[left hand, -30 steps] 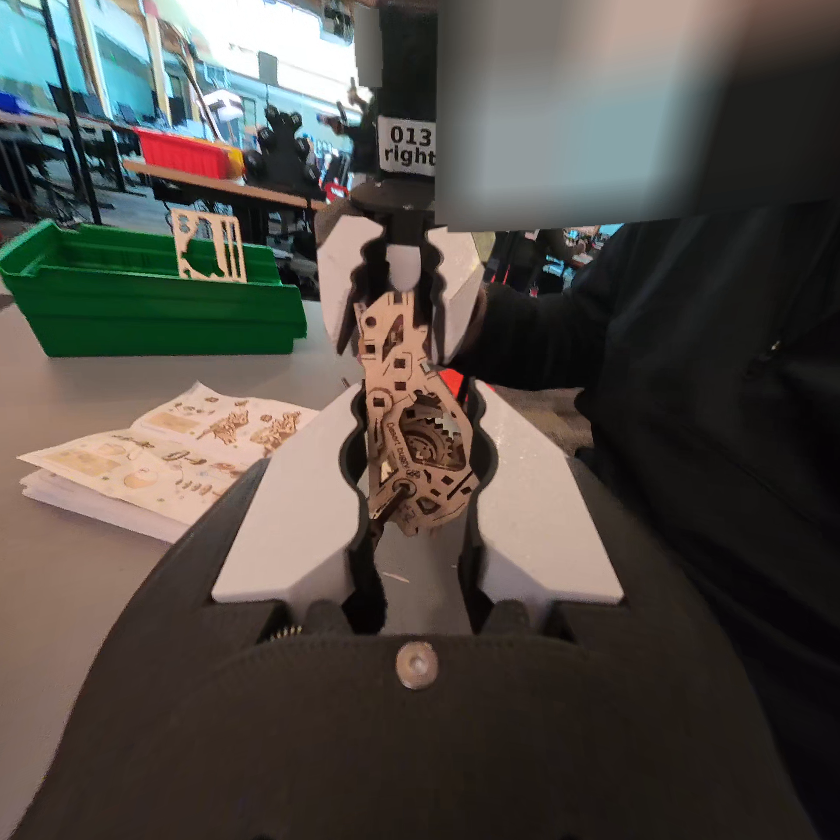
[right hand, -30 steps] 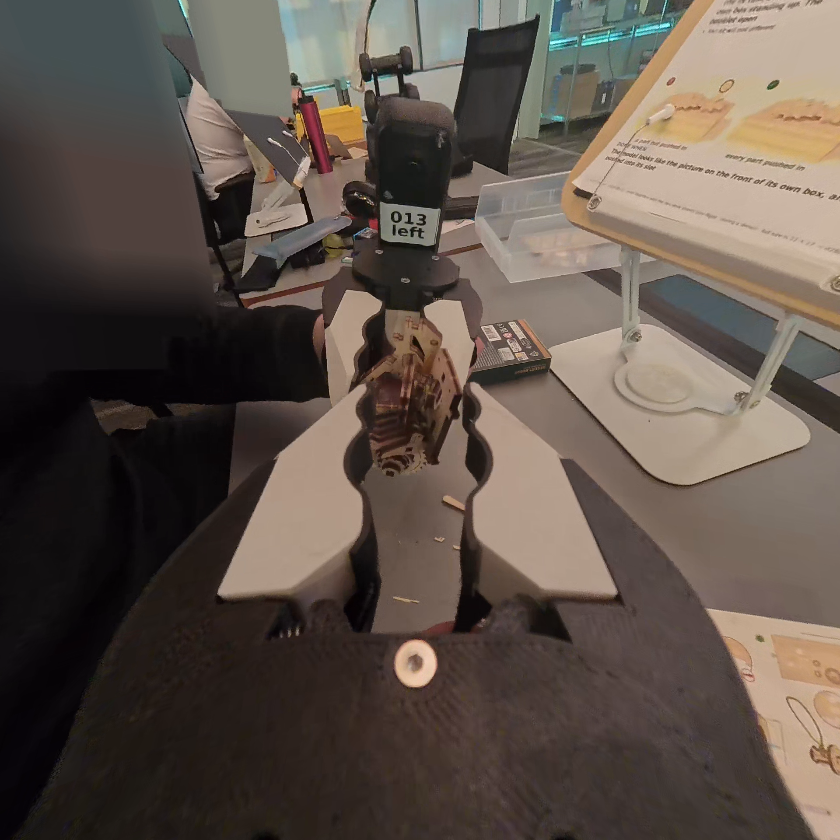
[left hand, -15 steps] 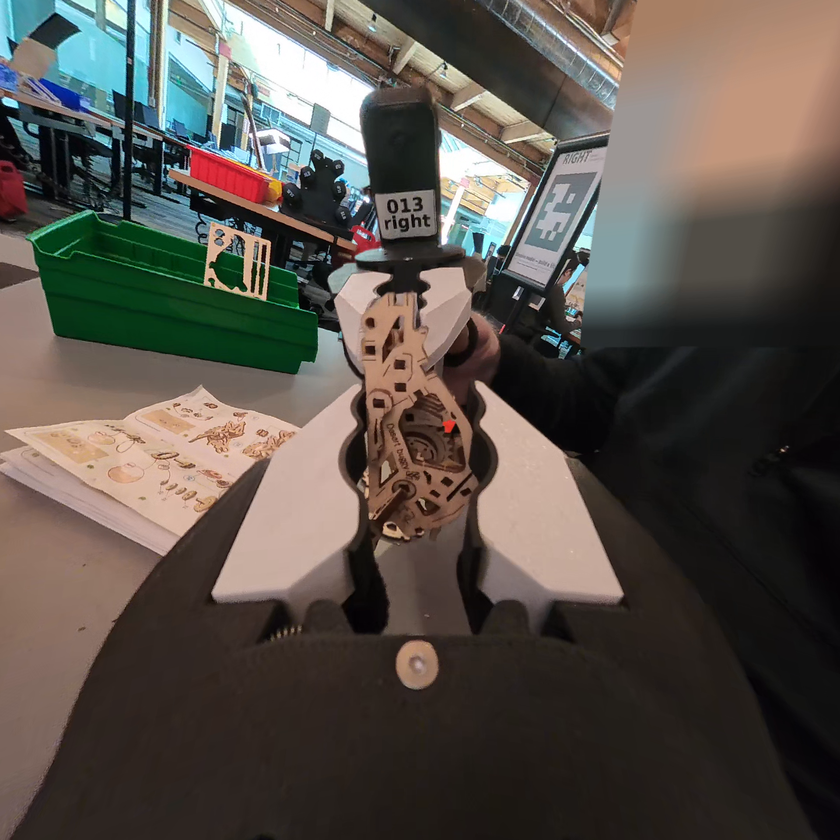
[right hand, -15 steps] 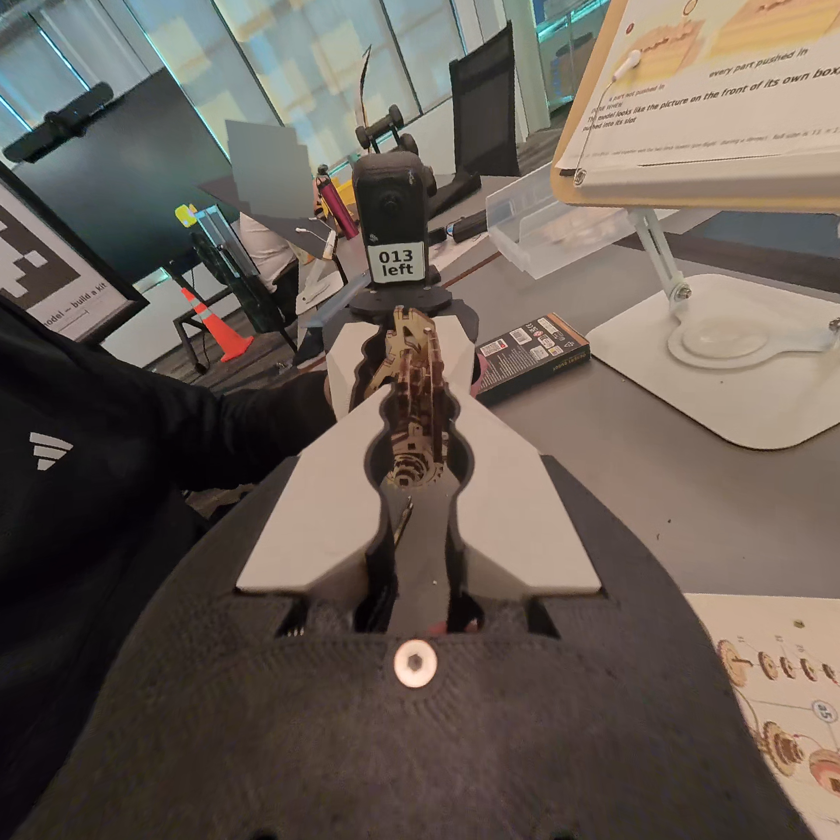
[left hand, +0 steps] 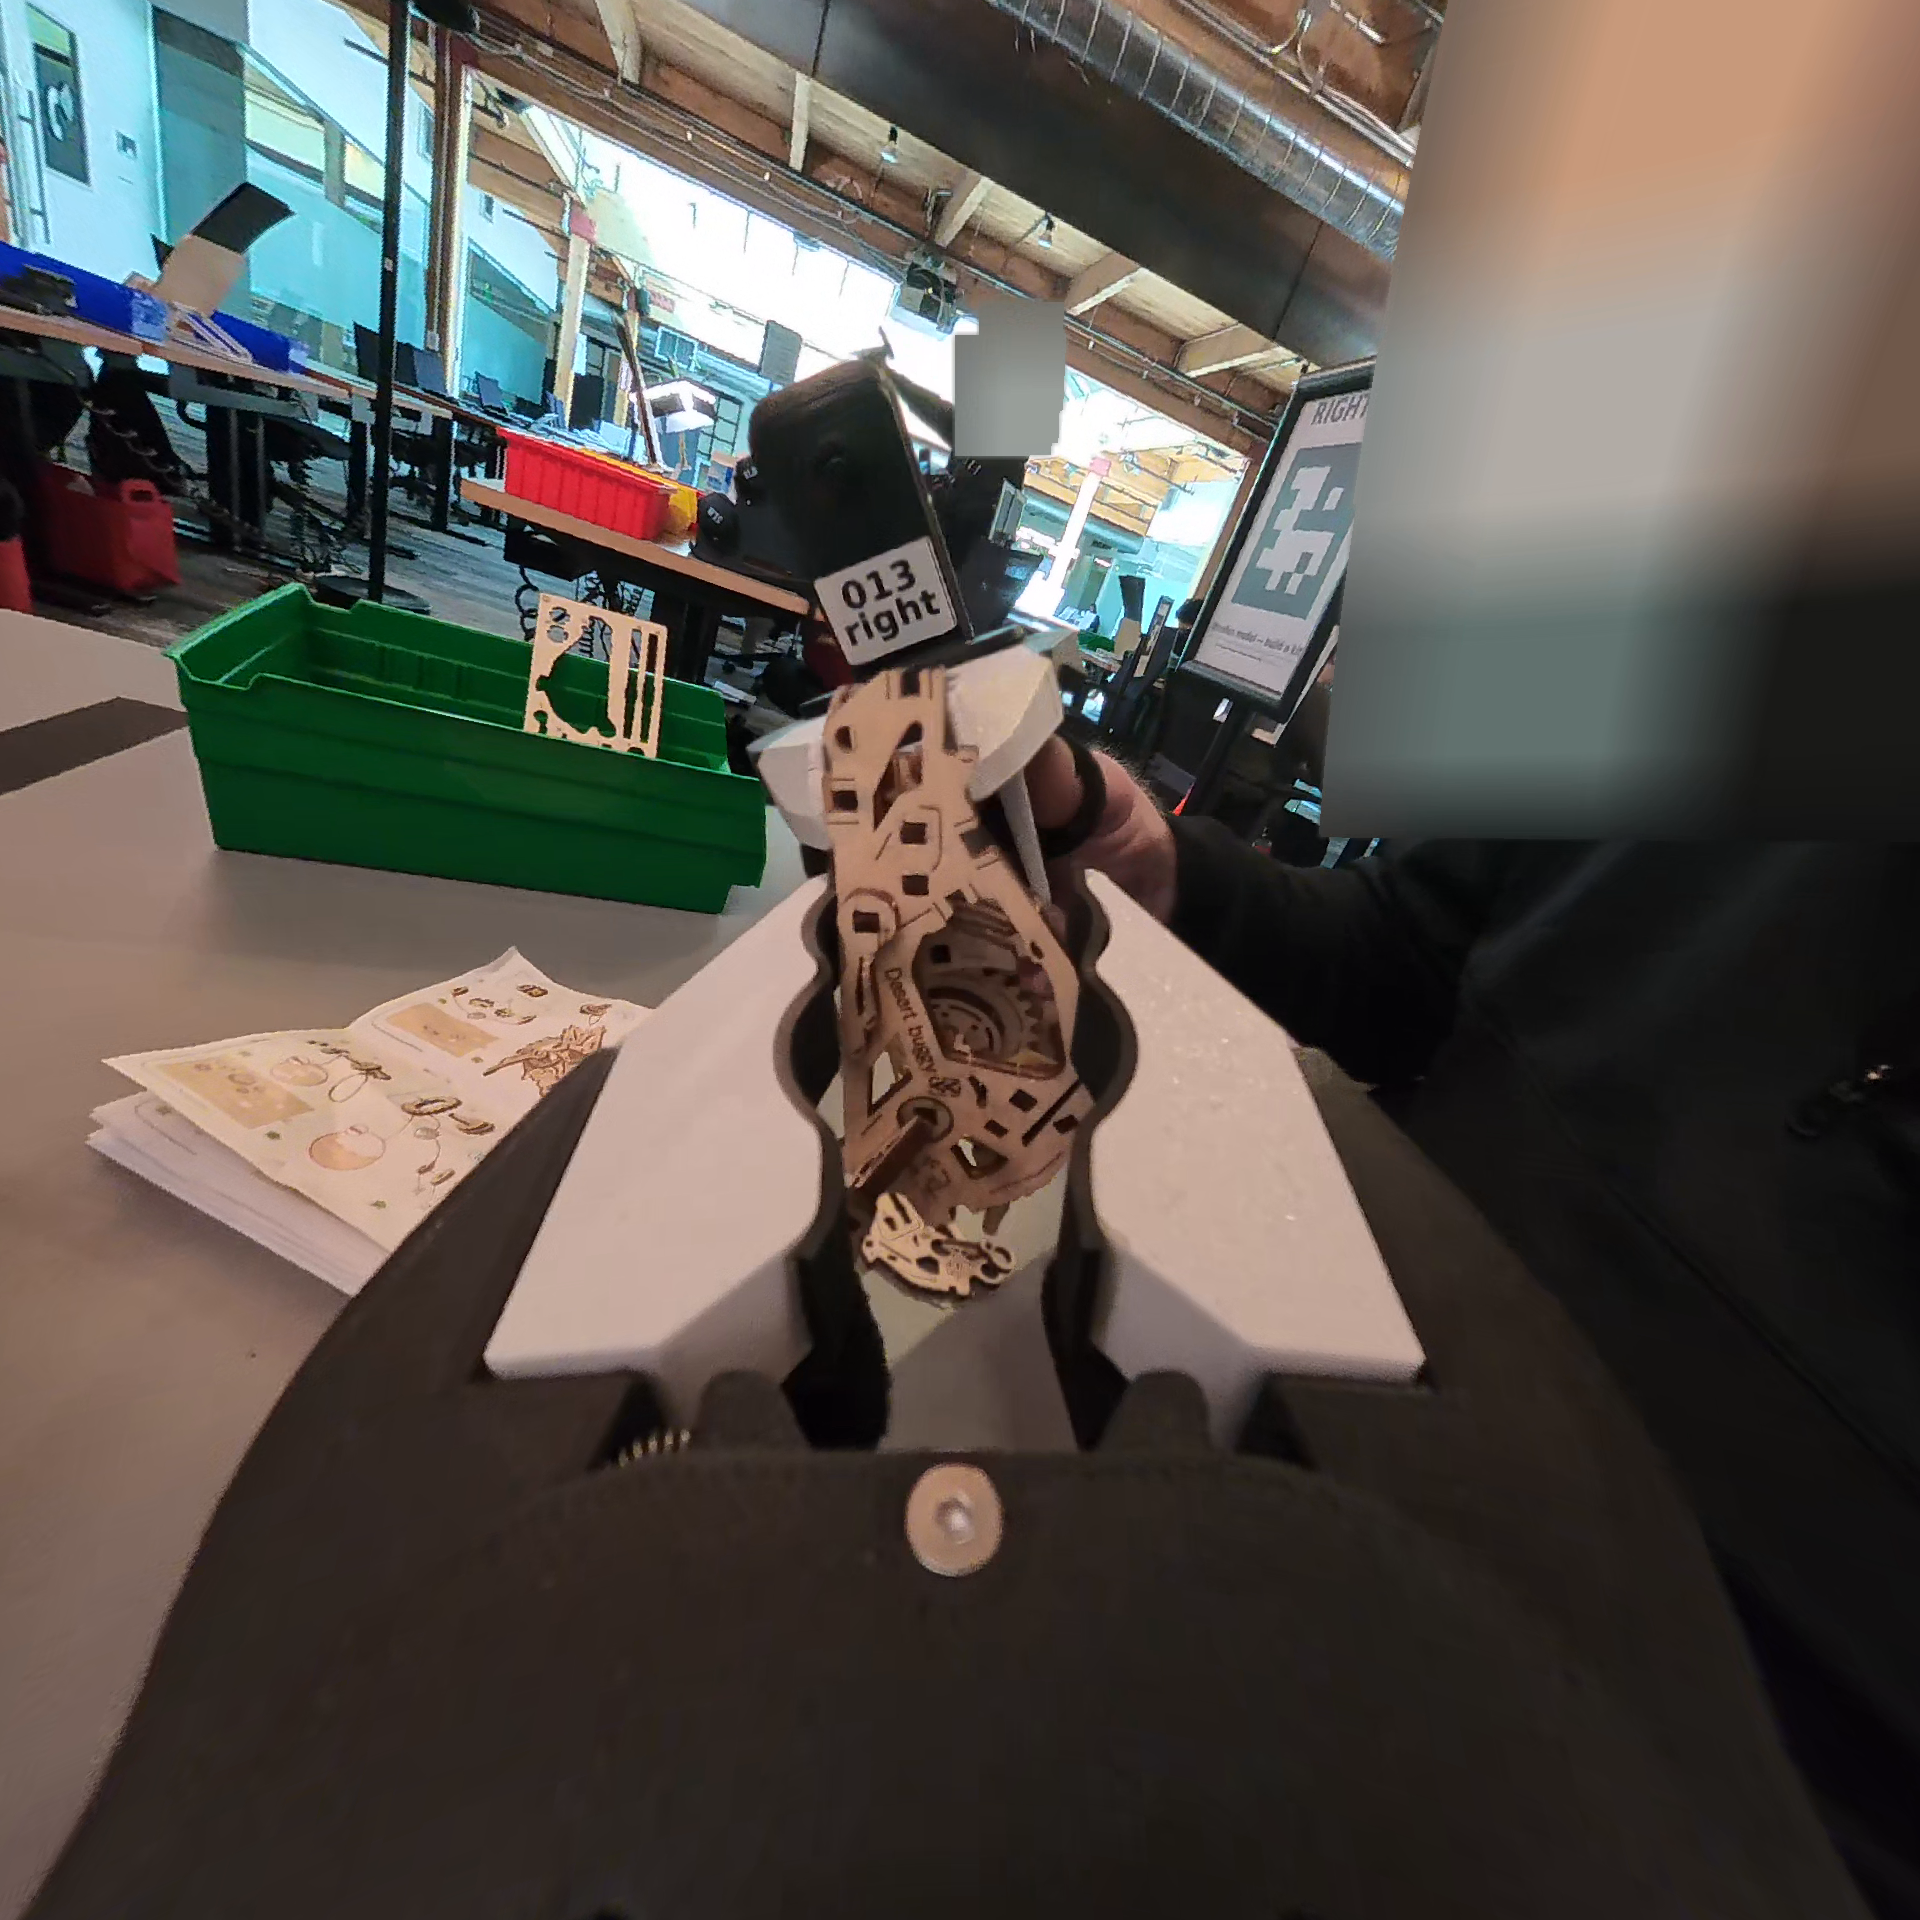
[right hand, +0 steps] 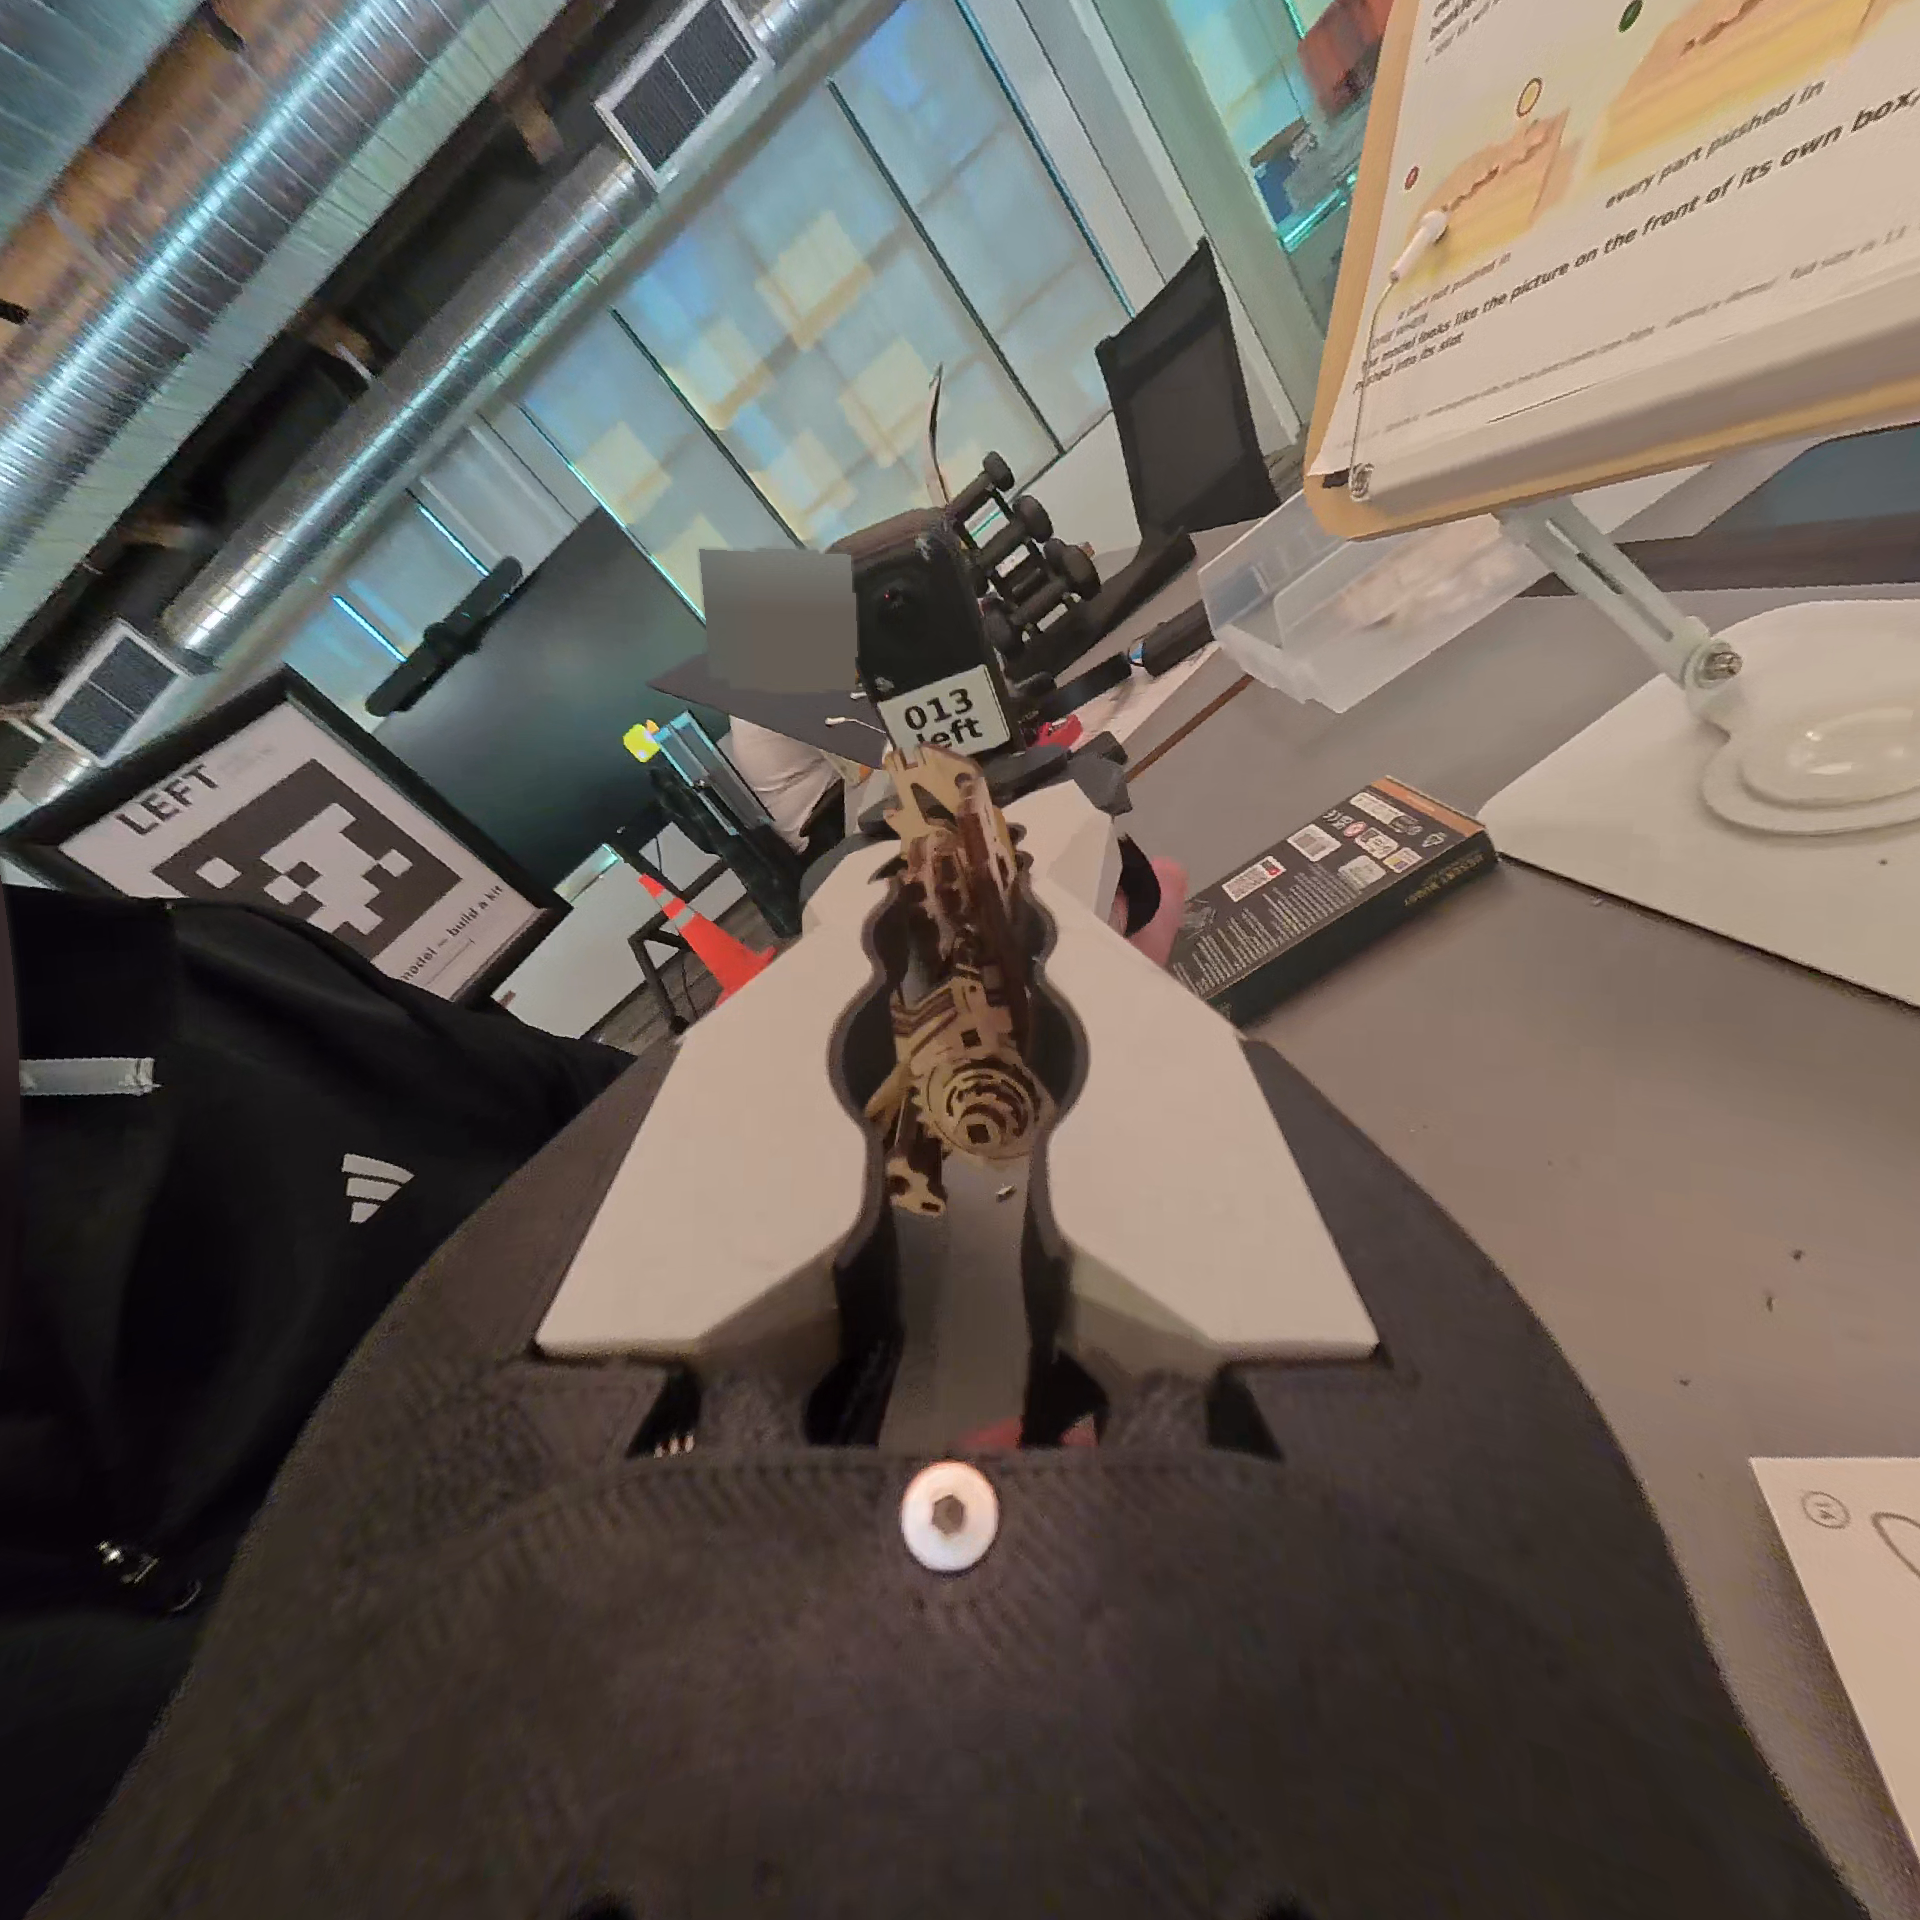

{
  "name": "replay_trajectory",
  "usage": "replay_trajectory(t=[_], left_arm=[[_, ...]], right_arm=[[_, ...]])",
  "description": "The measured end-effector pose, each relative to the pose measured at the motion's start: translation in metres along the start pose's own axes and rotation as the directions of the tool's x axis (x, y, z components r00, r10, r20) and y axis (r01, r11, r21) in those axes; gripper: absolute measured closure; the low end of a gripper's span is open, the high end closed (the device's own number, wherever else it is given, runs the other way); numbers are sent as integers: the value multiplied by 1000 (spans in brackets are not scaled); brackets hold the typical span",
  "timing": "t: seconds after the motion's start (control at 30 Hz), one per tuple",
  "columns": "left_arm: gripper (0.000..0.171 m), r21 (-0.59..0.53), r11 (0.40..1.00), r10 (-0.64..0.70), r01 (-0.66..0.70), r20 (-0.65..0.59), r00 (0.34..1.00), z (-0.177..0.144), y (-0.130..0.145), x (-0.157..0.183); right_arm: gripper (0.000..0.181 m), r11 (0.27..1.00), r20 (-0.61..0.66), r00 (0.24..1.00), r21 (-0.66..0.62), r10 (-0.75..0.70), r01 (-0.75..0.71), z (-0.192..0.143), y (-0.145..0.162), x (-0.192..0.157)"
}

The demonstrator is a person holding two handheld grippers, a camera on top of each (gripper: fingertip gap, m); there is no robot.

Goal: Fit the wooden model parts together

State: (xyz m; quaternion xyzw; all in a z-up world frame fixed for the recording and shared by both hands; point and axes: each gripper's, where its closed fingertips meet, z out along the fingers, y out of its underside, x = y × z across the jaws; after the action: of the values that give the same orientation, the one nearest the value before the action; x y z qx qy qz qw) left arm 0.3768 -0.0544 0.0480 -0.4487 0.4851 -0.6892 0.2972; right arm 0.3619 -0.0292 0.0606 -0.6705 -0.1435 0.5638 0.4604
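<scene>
Left gripper (left hand: 951,1049): its white fingers are closed on the lower half of the wooden buggy frame (left hand: 940,997), the plywood pinched between the scalloped pads.
Right gripper (right hand: 956,997): its fingers have narrowed over the last second, from a loose gap around the model to a close squeeze on the frame's sides; in the left wrist view the same tool sits at the top end (left hand: 914,738).
Wooden buggy frame: held in the air above the grey table (left hand: 114,935), between the two tools, one end in each; the gearwheel (right hand: 982,1112) inside it shows at the near end of the right wrist view.
Loose part: a small cut-out piece (left hand: 935,1252) hangs at the frame's lower edge, apparently not seated; whether it is attached at all cannot be told.
What has changed: both tools and the model have tilted upward and rolled, so ceiling ducts now fill the background where the table did.
Meaning for the task: this looks like a regrip and a turn to bring a joint into reach, with a press-fit judged to be next.
Around: an instruction booklet (left hand: 343,1091) lies left of the tools, a green bin (left hand: 457,790) with a punched plywood sheet (left hand: 594,675) farther back, a kit box (right hand: 1340,894) and a guide board on a stand (right hand: 1621,239) to the right.
</scene>
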Motion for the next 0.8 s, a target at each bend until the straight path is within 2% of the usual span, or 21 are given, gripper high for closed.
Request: replay_trajectory(t=[0.17,0.4,0.53,0.7,0.8], left_arm=[[133,53,999,-11,12,-13,1000,1,-7,-1],[133,56,998,6,-4,-27,1000,6,-8,1],[133,94,996,3,5,-78,997,5,-16,8],[132,116,993,-10,23,-111,994,8,-20,10],[132,115,993,-4,16,-109,994,10,-20,12]], right_arm=[[153,996,-59,995,-48,-82,79,-6,1,5],[150,999,11,999,-44,-30,30,-14,-1,-1],[158,1000,44,999,17,-7,6,-21,-8,-2],[178,999,36,998,-4,-43,43,-23,-2,-2],[181,997,11,997,-26,-71,71,-24,0,-2]])
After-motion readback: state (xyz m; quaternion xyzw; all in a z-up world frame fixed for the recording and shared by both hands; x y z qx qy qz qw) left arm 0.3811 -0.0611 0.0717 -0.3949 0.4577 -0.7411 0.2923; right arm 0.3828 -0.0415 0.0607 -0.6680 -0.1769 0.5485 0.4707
